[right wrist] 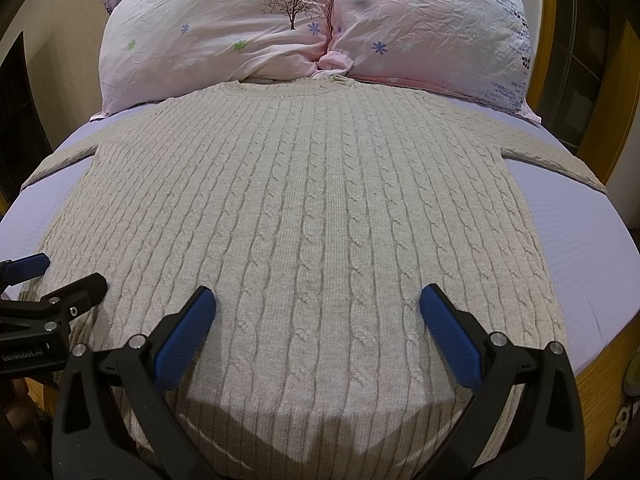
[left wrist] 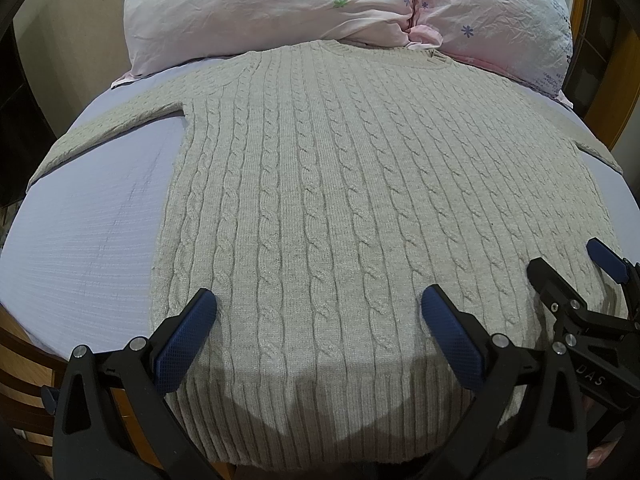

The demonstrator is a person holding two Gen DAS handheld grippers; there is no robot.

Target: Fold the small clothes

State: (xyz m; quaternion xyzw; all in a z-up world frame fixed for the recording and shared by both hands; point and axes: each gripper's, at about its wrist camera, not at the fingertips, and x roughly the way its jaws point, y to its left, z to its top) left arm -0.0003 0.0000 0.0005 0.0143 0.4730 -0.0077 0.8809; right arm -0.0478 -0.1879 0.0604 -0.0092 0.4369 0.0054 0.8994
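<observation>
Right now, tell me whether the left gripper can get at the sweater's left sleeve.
Probably yes: the left gripper is open and empty over the sweater, and the sleeve lies flat and uncovered on the sheet.

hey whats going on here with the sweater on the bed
A person holds a hand-held gripper in each hand above a beige cable-knit sweater spread flat on a bed, collar toward two pink pillows. The left hand-held gripper and the right hand-held gripper both hover open near the hem, side by side. Neither grips any fabric. Both sleeves lie out to the sides, so no fold is made yet.
</observation>
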